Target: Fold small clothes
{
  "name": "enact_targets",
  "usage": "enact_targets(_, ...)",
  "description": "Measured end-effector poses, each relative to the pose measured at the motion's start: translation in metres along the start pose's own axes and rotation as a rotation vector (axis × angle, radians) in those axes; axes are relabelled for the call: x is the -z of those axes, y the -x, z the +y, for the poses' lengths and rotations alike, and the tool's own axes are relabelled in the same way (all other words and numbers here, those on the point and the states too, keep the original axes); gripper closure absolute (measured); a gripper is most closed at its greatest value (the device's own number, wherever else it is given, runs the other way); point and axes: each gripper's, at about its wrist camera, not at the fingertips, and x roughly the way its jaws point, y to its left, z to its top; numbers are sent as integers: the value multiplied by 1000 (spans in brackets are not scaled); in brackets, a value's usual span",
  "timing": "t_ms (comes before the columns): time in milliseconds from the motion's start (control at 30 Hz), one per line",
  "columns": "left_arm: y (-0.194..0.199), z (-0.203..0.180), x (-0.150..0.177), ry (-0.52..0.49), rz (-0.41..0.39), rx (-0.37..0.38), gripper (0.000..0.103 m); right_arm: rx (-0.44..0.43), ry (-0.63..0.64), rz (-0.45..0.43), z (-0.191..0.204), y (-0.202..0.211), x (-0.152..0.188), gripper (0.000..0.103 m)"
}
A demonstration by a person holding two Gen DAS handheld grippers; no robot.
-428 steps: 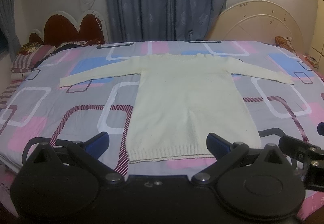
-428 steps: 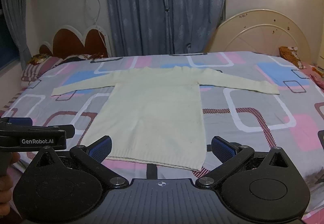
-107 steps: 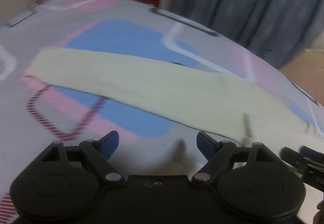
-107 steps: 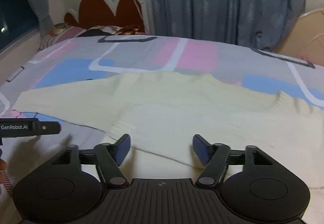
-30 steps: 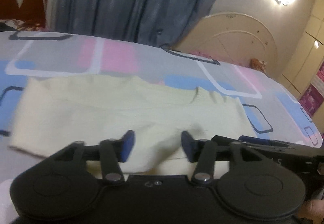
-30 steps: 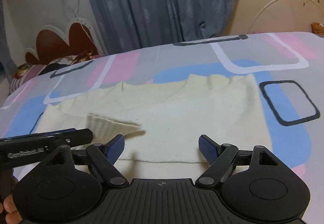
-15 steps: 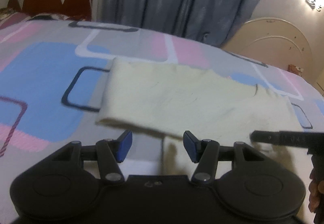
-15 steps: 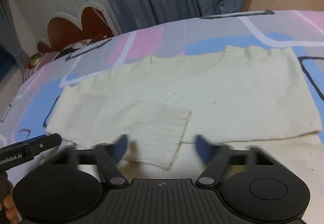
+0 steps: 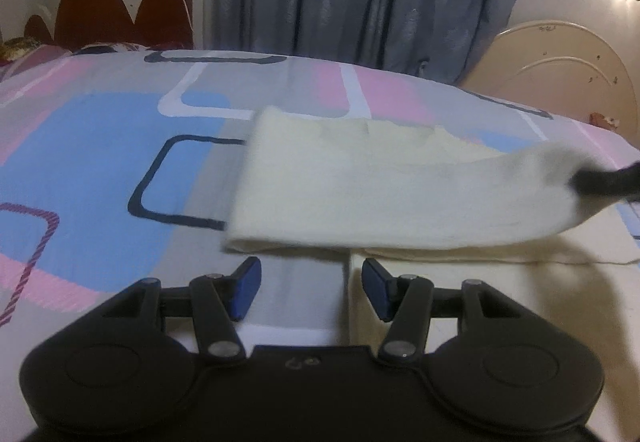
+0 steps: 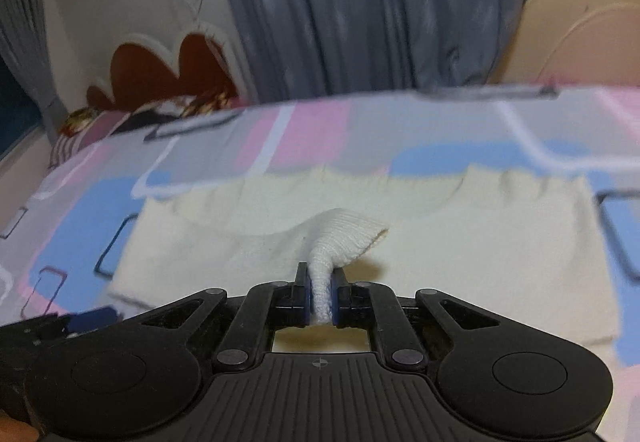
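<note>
1. and the right hand-held gripper has just been closing. its blue pads are now clamped on the ribbed cuff of the cream knitted sweater, which bunches up between them.
2. half a second back that cuff lay flat on the sweater's body with nothing gripping it; now it's pinched and lifted, so this sleeve looks ready to be repositioned.
3. the left hand-held gripper sits with its jaws about half apart, nothing between them, hovering just short of the sweater's near left edge, having swung in from further left.
4. in the left view the folded sleeve stretches across the sweater, its far end raised where the dark, blurred tip of the right hand-held gripper meets it.
5. the sweater lies on the bed, on a grey cover with pink and blue rounded squares, both sleeves already brought inward; i'd judge the body fold is still to come.
</note>
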Motion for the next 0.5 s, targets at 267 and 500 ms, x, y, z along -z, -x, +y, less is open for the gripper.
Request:
enact_targets(267, -17, -8, -5, 22, -19, -37, 50, 117, -1, -34, -45, 17, -11, 95)
enact_targets(500, -14, -11, -6, 35, -39, -37, 54, 194, -50, 2, -86, 18, 0, 94)
